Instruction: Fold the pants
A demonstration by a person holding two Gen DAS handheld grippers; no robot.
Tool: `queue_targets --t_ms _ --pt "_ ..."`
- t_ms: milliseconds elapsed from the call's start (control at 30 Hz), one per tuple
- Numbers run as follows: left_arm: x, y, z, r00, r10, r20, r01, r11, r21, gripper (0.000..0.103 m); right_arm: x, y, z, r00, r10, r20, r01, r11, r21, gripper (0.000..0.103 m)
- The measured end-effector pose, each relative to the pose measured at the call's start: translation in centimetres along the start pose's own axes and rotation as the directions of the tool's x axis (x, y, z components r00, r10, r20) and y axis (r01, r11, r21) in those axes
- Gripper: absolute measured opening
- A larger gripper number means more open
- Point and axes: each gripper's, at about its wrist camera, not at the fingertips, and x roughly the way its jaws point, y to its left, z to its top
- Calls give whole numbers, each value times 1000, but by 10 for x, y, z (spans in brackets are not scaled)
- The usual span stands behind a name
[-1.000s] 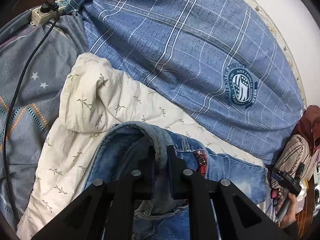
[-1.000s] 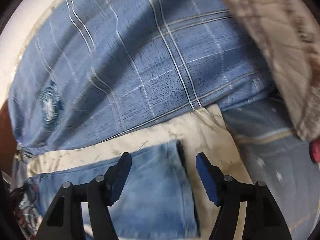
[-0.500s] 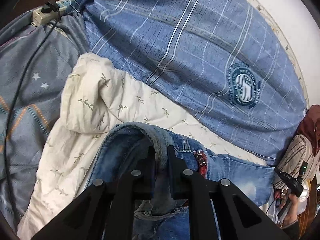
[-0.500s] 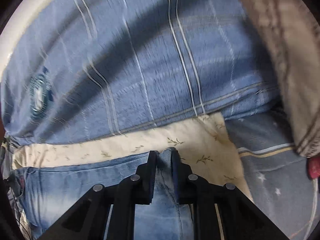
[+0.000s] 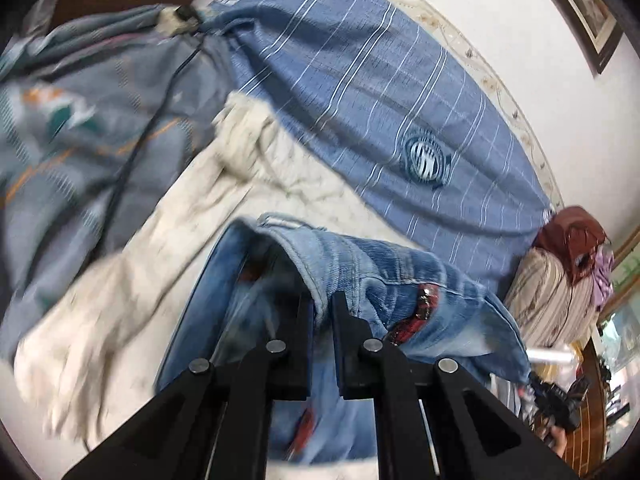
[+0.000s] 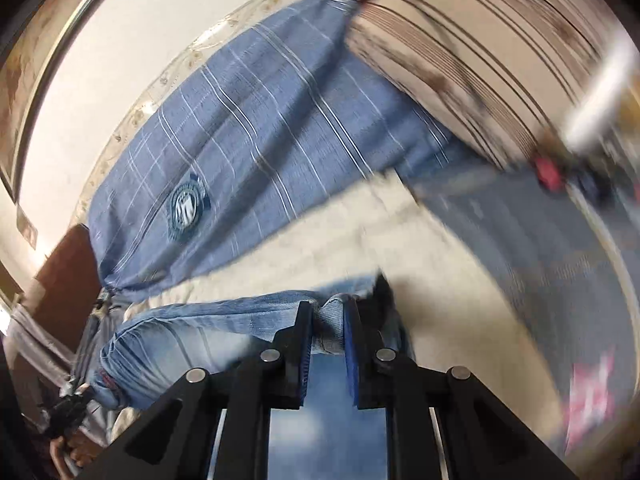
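The left gripper is clamped on the waistband edge of the one pair of faded blue denim jeans, a fold of denim pinched between its black fingers, and the right gripper is likewise clenched on a bunched hem end of the same jeans, cloth visibly squeezed between its blue pads. From the left tool the jeans run off toward four o'clock, down to where the other tool shows small and dark; from the right tool they stretch toward eight o'clock. So the long axis hangs between the two grippers, waist at the left hand, leg at the right, neither nearer the middle. I would judge the coming fold depends on bringing these two ends together along that line. The jeans lie partly lifted over a cream leaf-print quilt. Beyond, at twelve to two o'clock, is one blue plaid cover with a round crest, then a grey patterned sheet at ten o'clock.
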Motion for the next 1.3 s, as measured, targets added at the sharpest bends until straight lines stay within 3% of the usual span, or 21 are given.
queue_targets --t_ms 133,233,267,300,367,467,533,600,667,833,933,967,1000,1033,1133,1200,1300 --pt "-11 24 -31 998 56 -10 -56 998 0 8 -10 -36 -70 993 -33 -117 40 997 64 20" --pt "-16 40 -36 994 105 -23 -106 994 -22 8 3 -60 -98 962 -113 -250 138 987 86 28" --pt "-22 43 -35 990 138 -3 -138 990 -33 8 0 -66 -102 962 -108 -251 139 984 109 36" --pt "-29 47 -31 989 145 20 -144 988 -52 8 -6 -70 -102 968 -99 -231 134 981 142 54" --pt "-39 45 -24 990 134 44 -130 988 -81 12 -23 -74 -99 980 -108 -169 142 969 202 71" --pt "-43 35 -26 996 90 28 -87 991 -102 33 -40 -62 -90 995 -36 -98 59 969 240 71" --pt "-44 26 -38 996 81 34 -76 989 -126 59 -41 -47 -90 996 44 -76 -24 969 246 71" --pt "-38 19 -55 997 75 27 -69 980 -186 67 -27 -26 -96 984 130 -120 -97 965 244 71" --pt "-24 14 -70 998 59 -10 -60 968 -245 67 -10 -15 -101 971 175 -165 -132 961 244 71" --pt "16 15 -77 997 12 -78 -40 929 -369 67 24 -7 -112 960 173 -220 -117 962 246 71" --pt "31 25 -72 995 59 -86 -91 900 -427 64 33 -10 -112 957 169 -236 -109 963 248 71" --pt "37 30 -72 993 64 -102 -103 890 -445 59 38 -11 -109 960 154 -235 -94 964 248 71" --pt "39 31 -71 990 80 -112 -122 886 -448 38 38 -13 -108 960 152 -233 -90 963 256 71" --pt "40 30 -69 987 113 -117 -153 889 -432 26 38 -16 -109 960 155 -231 -91 960 263 71" --pt "30 18 -58 982 180 -64 -191 916 -351 19 39 -21 -107 964 124 -237 -60 964 259 71" --pt "14 6 -48 972 234 1 -224 932 -284 18 43 -23 -105 959 100 -264 -33 968 248 71" --pt "-7 -21 -43 949 299 101 -289 952 -104 18 48 -25 -101 955 74 -287 -6 973 231 71"
